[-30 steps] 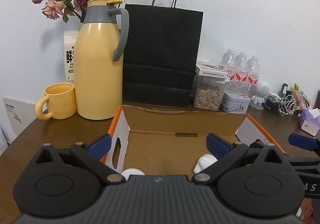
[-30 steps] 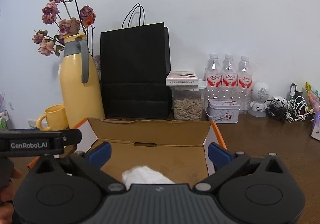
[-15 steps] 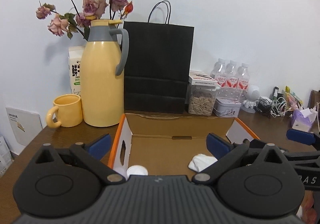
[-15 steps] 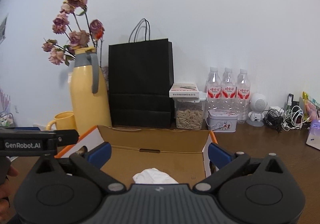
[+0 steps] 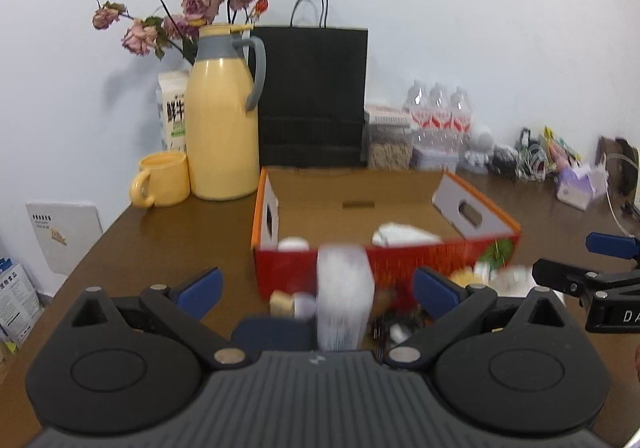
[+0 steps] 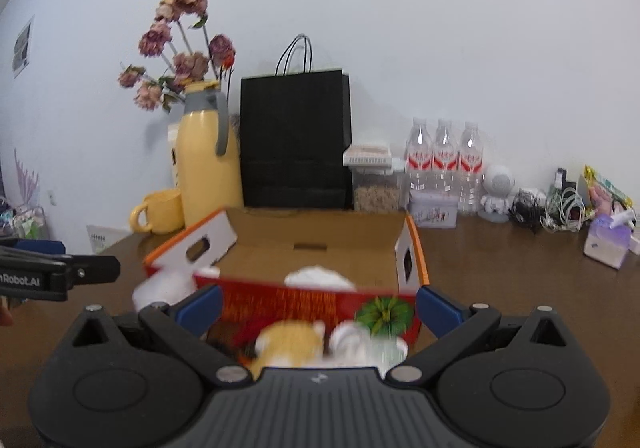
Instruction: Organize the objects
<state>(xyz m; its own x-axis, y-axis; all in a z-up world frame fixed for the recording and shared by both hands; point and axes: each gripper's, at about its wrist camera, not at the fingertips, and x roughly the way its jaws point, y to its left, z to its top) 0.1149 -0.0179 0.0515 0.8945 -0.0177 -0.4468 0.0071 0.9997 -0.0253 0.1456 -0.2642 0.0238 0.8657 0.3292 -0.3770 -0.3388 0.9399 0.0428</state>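
An open red and orange cardboard box [image 5: 440, 252] [image 6: 304, 304] stands on the brown table. A crumpled white item [image 5: 400, 234] [image 6: 316, 276] and a white round lid [image 5: 293, 244] lie inside it. Small objects lie in front of the box, blurred: a white carton [image 5: 344, 304], a yellow object [image 6: 288, 344] and a white object [image 6: 360, 340]. My left gripper [image 5: 316, 288] is open and empty, above the carton. My right gripper [image 6: 318, 306] is open and empty, above the yellow and white objects. The right gripper also shows in the left wrist view [image 5: 592, 272].
Behind the box stand a yellow thermos [image 5: 222, 128] with dried roses, a yellow mug [image 5: 162, 184], a black paper bag [image 5: 312, 96], a seed jar [image 6: 376, 188], three water bottles [image 6: 444, 160] and a tin [image 6: 434, 212]. Cables [image 6: 552, 208] and a tissue pack [image 6: 604, 244] lie at right.
Both grippers have pulled back and up from the box. The box's red front and the objects in front of it have come into view. Both stay open.
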